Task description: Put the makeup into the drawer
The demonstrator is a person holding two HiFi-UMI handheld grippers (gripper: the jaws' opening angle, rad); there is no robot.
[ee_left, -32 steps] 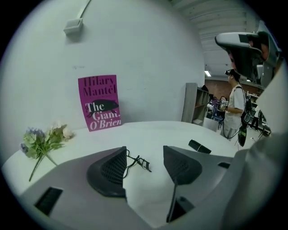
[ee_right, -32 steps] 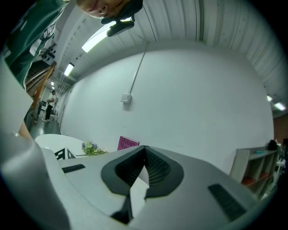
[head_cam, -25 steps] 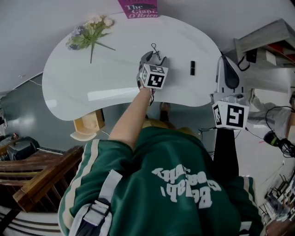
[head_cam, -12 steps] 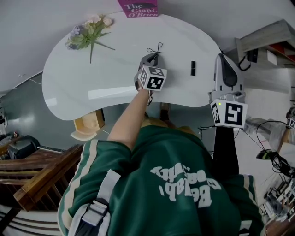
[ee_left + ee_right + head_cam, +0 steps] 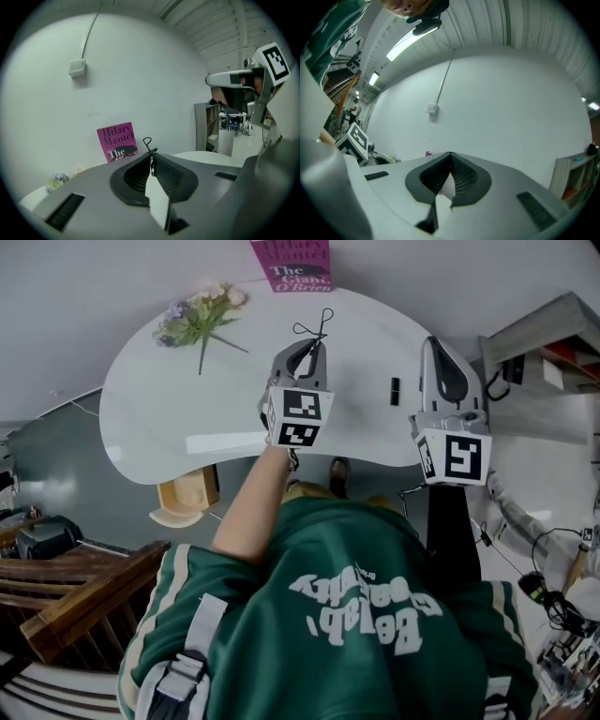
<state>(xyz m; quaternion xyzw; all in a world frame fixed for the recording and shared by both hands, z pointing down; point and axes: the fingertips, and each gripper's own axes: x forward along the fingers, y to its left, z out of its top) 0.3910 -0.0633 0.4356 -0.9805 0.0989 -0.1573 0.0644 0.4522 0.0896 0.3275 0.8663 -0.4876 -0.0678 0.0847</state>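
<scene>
Left gripper [image 5: 312,341] just closed, tip-pinching wire item [image 5: 149,146] above table [image 5: 159,418]; thin grip, could slip before drawer [image 5: 185,495], near left. Right gripper [image 5: 433,341] shut, empty. Black stick [image 5: 395,390] lies on table, right.

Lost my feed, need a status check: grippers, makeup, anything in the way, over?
Left gripper just closed on black wire tool. Right gripper shut, empty. Small black tube on table. Nothing in the way seen.

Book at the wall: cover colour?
Magenta book with white title lettering; clearest in the left gripper view.
</scene>
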